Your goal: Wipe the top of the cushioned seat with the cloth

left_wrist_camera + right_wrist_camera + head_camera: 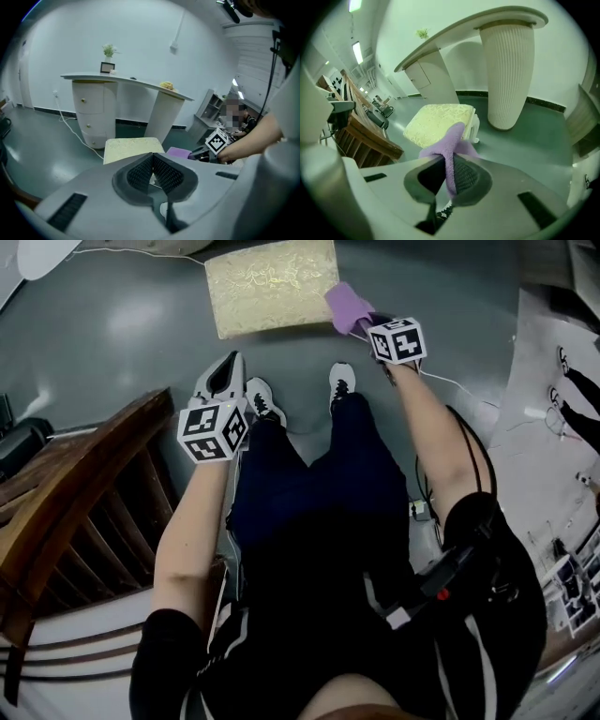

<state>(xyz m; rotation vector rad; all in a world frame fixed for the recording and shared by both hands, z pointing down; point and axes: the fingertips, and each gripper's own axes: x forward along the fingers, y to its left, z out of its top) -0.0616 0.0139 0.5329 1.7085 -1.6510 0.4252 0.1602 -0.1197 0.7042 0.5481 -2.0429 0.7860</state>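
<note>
both tools closed: right tool [447, 161] grips cloth [452, 138], left tool [152, 159] empty.

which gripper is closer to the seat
Right. The right gripper, gripping the cloth, is at the seat's near right corner; the left gripper is over the floor, short of it.

Soft, rough and shiny
The cloth [452, 140] looks fluffy; the cushioned seat [272, 285] seems rough and woven; the floor [122, 324] is smooth, glossy.

Left claw [153, 157] closed, empty, cushioned seat [129, 146] ahead
</note>
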